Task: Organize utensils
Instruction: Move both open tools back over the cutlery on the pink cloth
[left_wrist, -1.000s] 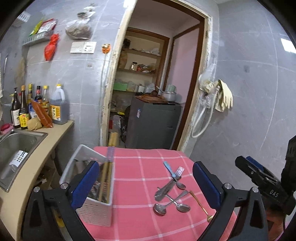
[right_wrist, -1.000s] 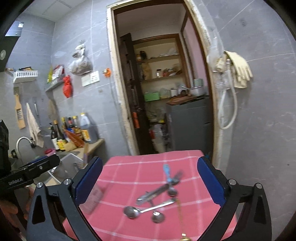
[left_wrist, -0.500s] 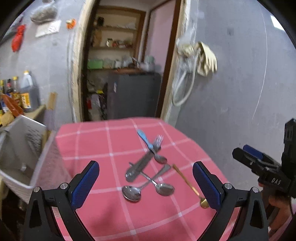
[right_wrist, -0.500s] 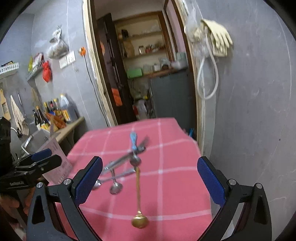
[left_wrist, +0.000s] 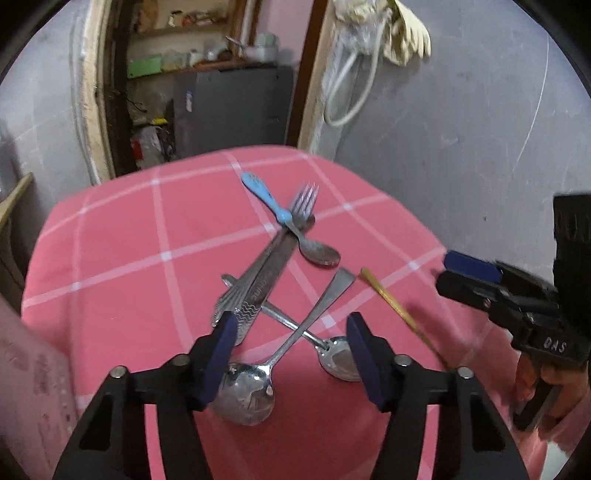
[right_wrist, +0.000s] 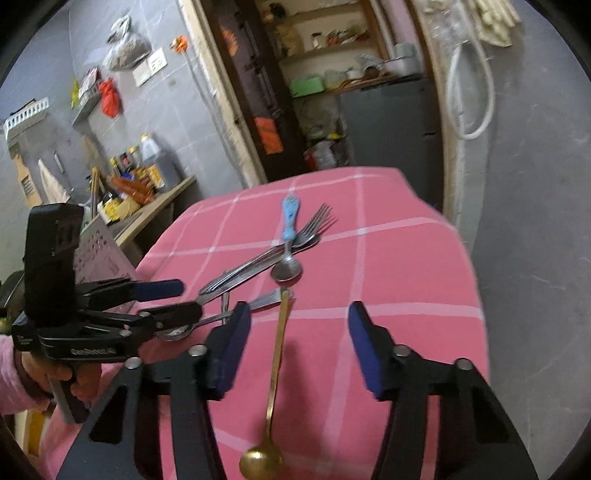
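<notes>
Both grippers have dropped toward the desk since the earlier frames, and the white basket that stood at the left has slid almost out of the left view; only its perforated wall shows from the right wrist.

Left gripper: jaws closing, not yet pressing anything. Between them lie the bowl of a large steel spoon and the bowl of a second spoon; their handles cross.

Right gripper: jaws closing, nothing clamped. A gold spoon lies lengthwise between the pads, bowl nearest the camera, touching neither pad.

Utensils all lie loose on the pink checked cloth, in one heap near its middle. A table knife and a fork lie side by side on the diagonal. A blue-handled spoon rests across them, its bowl on the cloth toward the gold spoon's handle end.

A hand with a pink sleeve grips the left gripper's handle. Behind the desk, an open doorway with shelves; rubber gloves hang on the grey wall.
</notes>
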